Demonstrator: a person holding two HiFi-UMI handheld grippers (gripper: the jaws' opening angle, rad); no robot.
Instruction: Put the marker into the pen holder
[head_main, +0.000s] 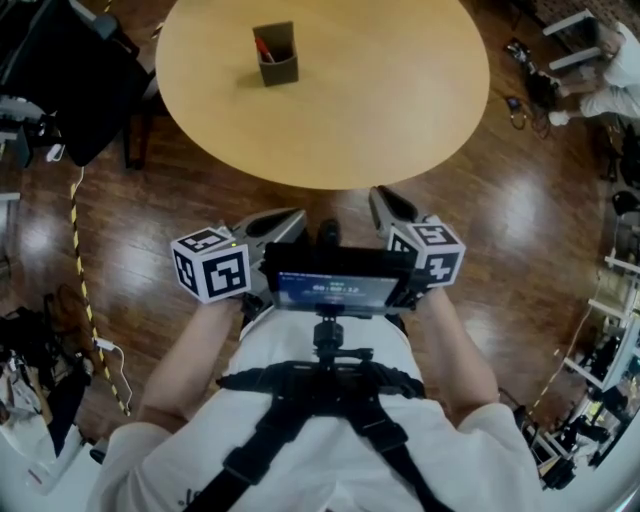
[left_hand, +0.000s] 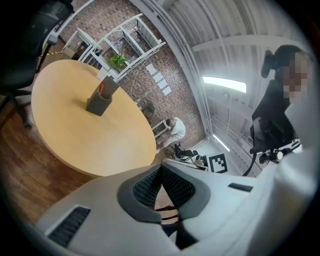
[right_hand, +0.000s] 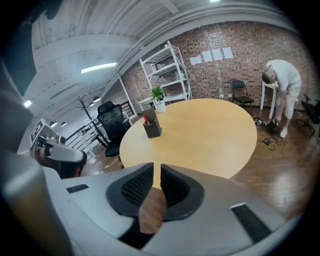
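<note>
A round table of pale wood (head_main: 390, 100) carries a single dark grey square pen holder (head_main: 278, 64), standing upright on the far-left part of the tabletop, well in from the rim. The red marker (head_main: 262, 46) is inside it, leaning against one wall with its tip showing above the opening; the right gripper view shows the same red marker (right_hand: 146, 120) poking out of the pen holder (right_hand: 152, 129). Both tools are off the table, held low over the glossy dark wooden floor (head_main: 150, 200) just beyond the table's near edge and close to the person's waist. The left gripper (head_main: 285, 222) sits off the near-left of the rim. In its own view the left gripper (left_hand: 161, 168) has its ribbed black pads pressed together at the tips, with nothing between them. The right gripper (head_main: 388, 205) sits off the near-right of the rim. In its own view the right gripper (right_hand: 160, 169) shows a thin slit between the pads, and only table edge and floor appear through it, so it grips nothing. Between the two tools, nearer the person than the table, a dark screen (head_main: 338, 287) is mounted on a black chest harness. A black office chair (head_main: 60, 70) stands at the table's left side. Beyond the table's far side are a white metal shelf unit (right_hand: 167, 75) with a green potted plant (right_hand: 158, 94) against a brick wall, and a person in white (right_hand: 282, 82) bending over a small white stand.
</note>
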